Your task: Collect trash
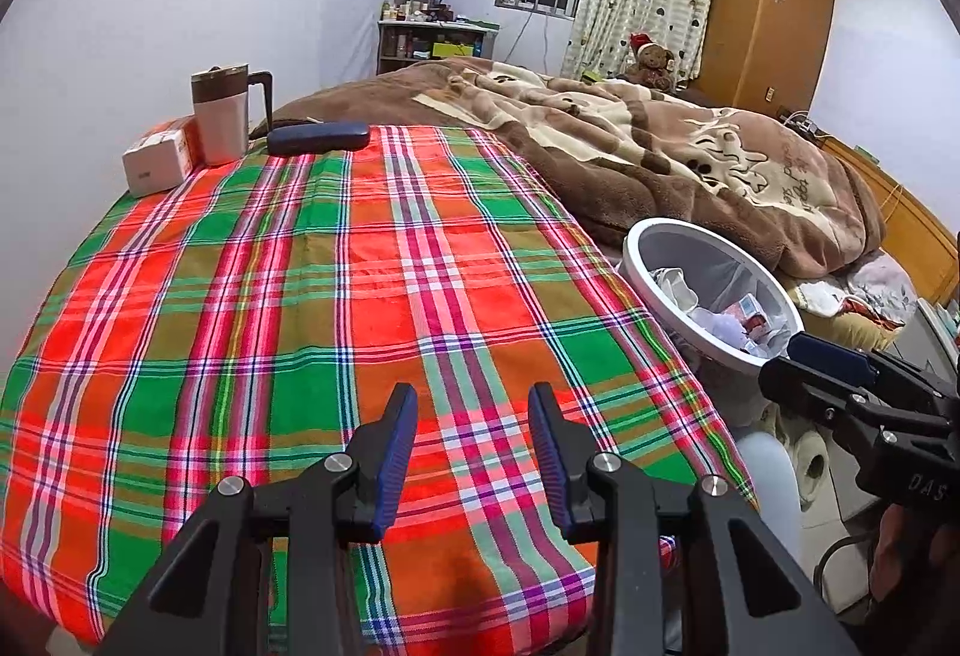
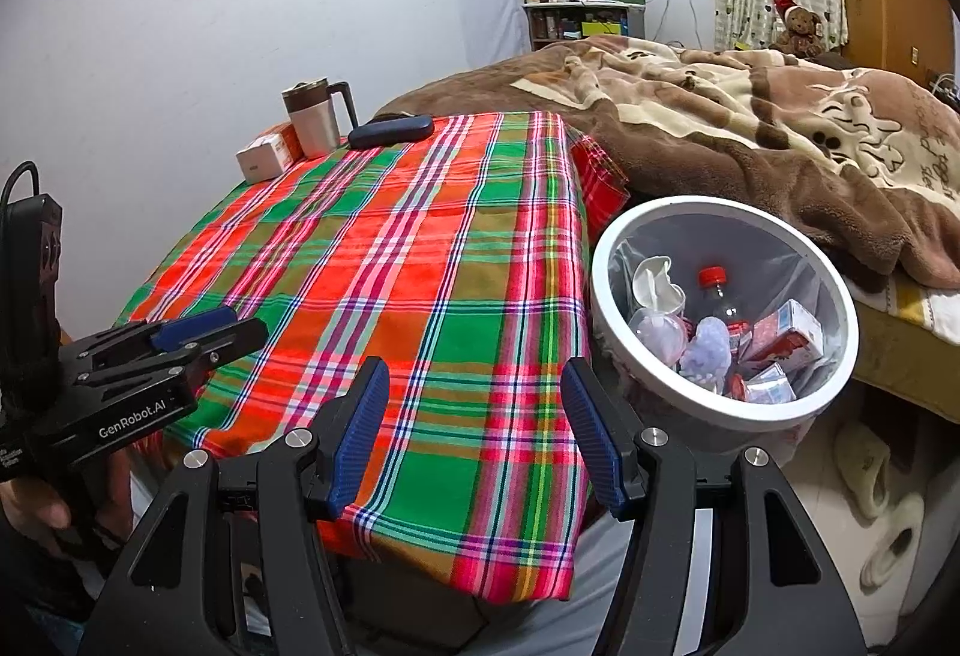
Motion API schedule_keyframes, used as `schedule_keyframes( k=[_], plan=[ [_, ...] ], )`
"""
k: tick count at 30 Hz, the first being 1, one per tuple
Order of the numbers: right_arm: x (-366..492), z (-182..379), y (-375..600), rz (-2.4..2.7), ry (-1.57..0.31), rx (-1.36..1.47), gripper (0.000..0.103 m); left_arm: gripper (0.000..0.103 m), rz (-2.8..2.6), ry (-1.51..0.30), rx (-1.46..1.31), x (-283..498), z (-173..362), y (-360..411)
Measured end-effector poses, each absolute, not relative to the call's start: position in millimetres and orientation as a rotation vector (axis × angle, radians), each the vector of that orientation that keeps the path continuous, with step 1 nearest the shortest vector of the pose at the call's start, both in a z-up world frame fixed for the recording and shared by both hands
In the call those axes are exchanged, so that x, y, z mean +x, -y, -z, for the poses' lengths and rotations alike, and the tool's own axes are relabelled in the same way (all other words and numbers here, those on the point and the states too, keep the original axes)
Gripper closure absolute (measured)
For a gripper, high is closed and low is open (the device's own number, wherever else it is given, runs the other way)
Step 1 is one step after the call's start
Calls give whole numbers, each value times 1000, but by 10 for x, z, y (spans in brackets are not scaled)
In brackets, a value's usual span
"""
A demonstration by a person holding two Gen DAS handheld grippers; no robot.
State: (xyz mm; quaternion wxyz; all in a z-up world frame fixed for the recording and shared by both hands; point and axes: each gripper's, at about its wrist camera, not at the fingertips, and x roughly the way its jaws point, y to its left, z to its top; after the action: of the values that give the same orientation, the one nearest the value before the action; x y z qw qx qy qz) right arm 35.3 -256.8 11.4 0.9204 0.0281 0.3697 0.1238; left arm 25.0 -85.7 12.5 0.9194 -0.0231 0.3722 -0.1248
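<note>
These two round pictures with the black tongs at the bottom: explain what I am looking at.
Each picture comes from a wide-angle camera on a hand-held gripper, looking along its jaws. One shows the left gripper, the other the right gripper; a person carries both. Both stand open and hold nothing. Below them is a table under a plaid cloth. At its far end sit a mug, a small box and a dark case. Beside the table, a white bin holds a bottle, a carton and wrappers.
</note>
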Motion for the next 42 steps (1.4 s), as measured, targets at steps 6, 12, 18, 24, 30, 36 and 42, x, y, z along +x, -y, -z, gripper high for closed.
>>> schedule_keyframes(
  k=[6, 12, 18, 24, 30, 36, 42],
  plan=[
    [356, -105, 2555, -259, -760, 56, 42, 65, 234, -759, -50, 244, -138, 812],
    [357, -102, 2524, -262, -762, 53, 42, 65, 226, -758, -53, 238, -142, 795],
    [362, -105, 2519, -264, -762, 52, 42, 65, 217, -759, -55, 237, -138, 780],
    [373, -106, 2515, -268, -763, 52, 42, 65, 213, -763, -57, 237, -124, 770],
    [374, -103, 2509, -269, -764, 51, 42, 65, 210, -766, -59, 240, -116, 764],
    [376, -103, 2504, -268, -765, 50, 42, 65, 207, -766, -59, 247, -115, 758],
    [374, -103, 2503, -268, -765, 50, 42, 65, 207, -767, -60, 248, -115, 754]
  ],
)
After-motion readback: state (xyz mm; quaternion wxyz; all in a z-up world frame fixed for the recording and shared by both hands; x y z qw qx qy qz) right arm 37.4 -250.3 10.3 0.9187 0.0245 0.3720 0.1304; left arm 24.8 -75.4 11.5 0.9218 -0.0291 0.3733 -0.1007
